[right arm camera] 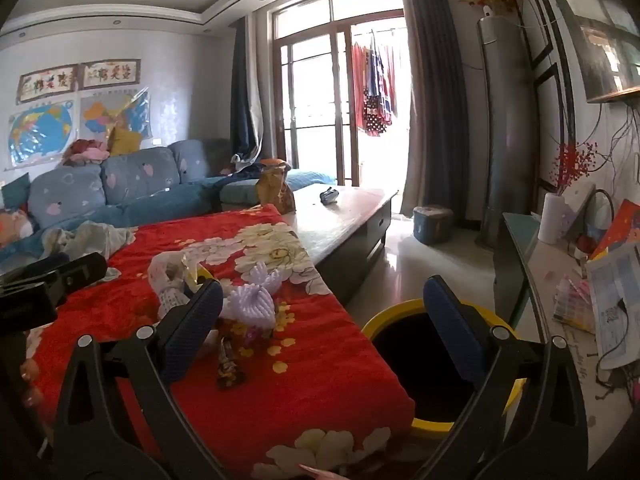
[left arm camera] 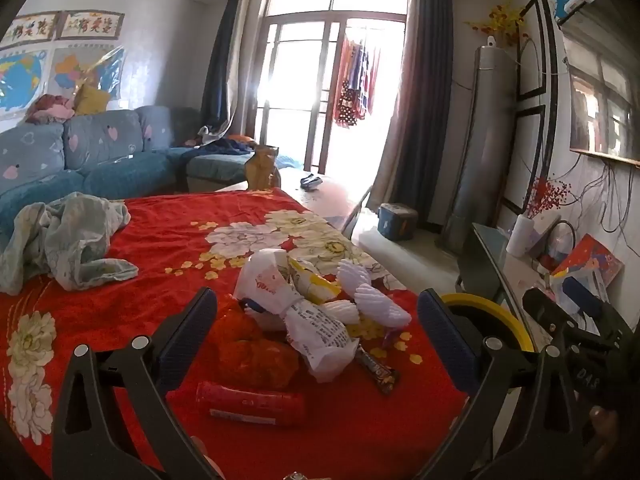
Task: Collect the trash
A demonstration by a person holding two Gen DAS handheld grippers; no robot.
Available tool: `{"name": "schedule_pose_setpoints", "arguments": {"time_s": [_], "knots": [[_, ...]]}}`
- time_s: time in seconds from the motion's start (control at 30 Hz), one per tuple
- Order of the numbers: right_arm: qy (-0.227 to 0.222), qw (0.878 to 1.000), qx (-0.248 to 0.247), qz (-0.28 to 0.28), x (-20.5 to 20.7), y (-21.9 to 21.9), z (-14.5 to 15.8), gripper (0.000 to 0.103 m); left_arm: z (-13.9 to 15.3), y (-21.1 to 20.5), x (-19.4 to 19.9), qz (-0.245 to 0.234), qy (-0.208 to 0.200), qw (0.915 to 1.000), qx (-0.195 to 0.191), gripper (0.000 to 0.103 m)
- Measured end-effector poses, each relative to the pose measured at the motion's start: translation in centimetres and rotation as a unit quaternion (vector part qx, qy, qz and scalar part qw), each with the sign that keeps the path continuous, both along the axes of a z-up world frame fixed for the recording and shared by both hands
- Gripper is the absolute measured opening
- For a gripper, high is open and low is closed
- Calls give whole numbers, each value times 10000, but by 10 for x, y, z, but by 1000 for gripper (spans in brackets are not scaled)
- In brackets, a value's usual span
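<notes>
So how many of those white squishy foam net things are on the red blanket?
2. One white foam net sits farther back in the trash pile, the other foam net just in front of it. More could hide beneath the wrappers.

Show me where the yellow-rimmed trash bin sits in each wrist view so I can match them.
Left wrist: only the yellow-rimmed trash bin's rim arc shows at lower right, behind the claw's right finger.
Right wrist: the bin sits lower center-right, its dark mouth open, beside the red floral cloth.
Shared landmark: the white foam netting.

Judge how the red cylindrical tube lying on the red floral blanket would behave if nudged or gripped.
The red tube lies on its side, so a nudge would probably roll it, though the soft blanket may slow it. Its smooth wrap looks glossy, possibly slippery.
</notes>
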State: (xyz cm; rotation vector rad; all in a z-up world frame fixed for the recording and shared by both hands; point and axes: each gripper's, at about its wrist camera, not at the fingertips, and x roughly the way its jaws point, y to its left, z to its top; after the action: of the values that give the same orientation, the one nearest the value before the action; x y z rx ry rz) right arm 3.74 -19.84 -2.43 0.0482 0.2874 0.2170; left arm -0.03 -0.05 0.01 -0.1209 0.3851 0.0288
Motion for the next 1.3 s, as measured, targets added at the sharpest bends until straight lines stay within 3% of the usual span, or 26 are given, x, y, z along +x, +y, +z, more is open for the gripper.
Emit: {"name": "schedule_pose_setpoints", "arguments": {"time_s": [1.3], "knots": [[55, 10000, -53, 1, 2, -1, -4, 92, 0, -5, 0, -8, -5, 10000, -33, 97]]}}
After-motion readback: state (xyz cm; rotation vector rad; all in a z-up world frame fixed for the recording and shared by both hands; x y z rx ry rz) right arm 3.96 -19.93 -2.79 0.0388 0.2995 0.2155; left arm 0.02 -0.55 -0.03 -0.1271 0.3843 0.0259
